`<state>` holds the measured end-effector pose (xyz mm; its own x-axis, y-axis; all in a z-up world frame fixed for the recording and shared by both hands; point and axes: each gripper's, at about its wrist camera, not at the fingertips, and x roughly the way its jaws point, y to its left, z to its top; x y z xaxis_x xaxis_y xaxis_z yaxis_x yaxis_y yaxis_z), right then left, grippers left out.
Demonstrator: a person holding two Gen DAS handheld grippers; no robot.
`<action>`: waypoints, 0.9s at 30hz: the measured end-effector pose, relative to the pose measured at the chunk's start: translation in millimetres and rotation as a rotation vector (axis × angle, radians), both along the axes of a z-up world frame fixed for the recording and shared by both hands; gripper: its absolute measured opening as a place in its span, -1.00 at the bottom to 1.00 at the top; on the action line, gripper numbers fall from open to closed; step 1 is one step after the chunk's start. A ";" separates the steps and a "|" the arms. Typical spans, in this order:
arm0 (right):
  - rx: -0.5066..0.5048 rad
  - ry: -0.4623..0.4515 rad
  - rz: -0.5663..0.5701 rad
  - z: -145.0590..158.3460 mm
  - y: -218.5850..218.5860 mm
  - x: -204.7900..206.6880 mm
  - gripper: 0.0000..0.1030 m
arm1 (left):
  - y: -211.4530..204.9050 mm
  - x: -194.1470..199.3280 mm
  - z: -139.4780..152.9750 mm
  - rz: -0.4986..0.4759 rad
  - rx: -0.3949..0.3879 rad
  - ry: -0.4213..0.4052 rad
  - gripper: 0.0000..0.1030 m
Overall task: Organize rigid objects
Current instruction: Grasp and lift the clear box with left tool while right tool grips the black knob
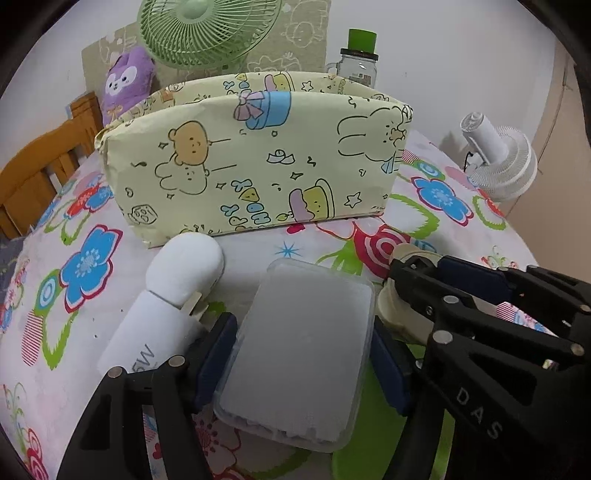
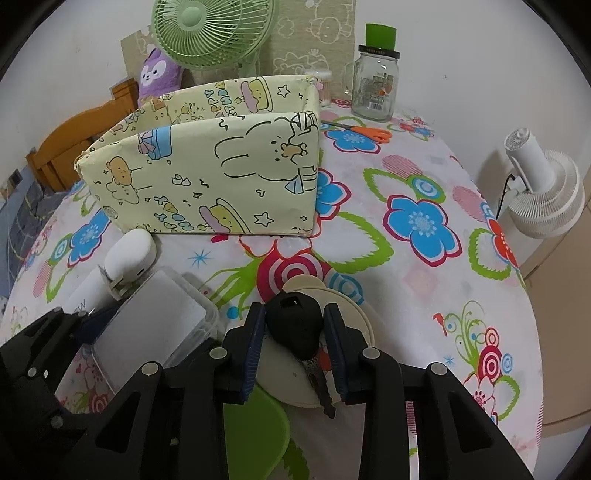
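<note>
Left gripper (image 1: 299,354) closed around a frosted plastic case (image 1: 295,354): blue pads (image 1: 216,354) pressed against both long sides, case lying flat between the jaws, its near end sticking out below the fingers, its far end pointing toward the box (image 1: 255,158). Just left of the case, touching the left finger, a white charger (image 1: 166,314) with a rounded head, lying on the floral cloth (image 1: 85,266) with its head close to the box's front wall.

Right gripper (image 2: 295,343) straddling a black key (image 2: 295,328): key head sitting between the blue pads, both pads close against its sides, apparently pinching it, though actual contact hard to confirm. Metal blade trailing back toward the camera, under the right finger. Key resting on a cream disc (image 2: 351,317), with a green lid (image 2: 258,428) showing just beneath the left finger.

From the right wrist view, the case (image 2: 155,325) and the other gripper (image 2: 88,325) visible at the lower left, right beside the disc.

Box open-topped, wrapped in pale yellow cartoon paper, standing beyond both grippers near the table's middle. Behind it: a green fan (image 2: 210,29), a purple plush (image 2: 159,74), a glass jar (image 2: 375,85) with a green cap. Orange scissors (image 2: 365,133) right of the box, lying flat. White fan (image 2: 543,192) off the table's right edge.
</note>
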<state>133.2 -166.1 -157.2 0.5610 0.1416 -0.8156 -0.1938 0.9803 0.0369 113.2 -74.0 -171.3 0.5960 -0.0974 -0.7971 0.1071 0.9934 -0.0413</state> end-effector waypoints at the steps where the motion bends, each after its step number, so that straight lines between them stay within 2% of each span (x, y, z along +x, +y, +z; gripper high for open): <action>1: 0.003 0.002 0.000 -0.6 -0.6 -0.1 -0.31 | -0.6 -0.2 -0.5 0.001 0.009 -0.003 0.33; 6: 0.010 -0.001 0.000 -0.6 -0.3 -1.2 -0.31 | -0.9 -0.5 0.4 -0.002 0.022 -0.002 0.18; 27: 0.031 -0.081 -0.012 35.8 6.7 -35.7 -0.31 | 4.2 -34.3 34.8 0.008 0.022 -0.082 0.17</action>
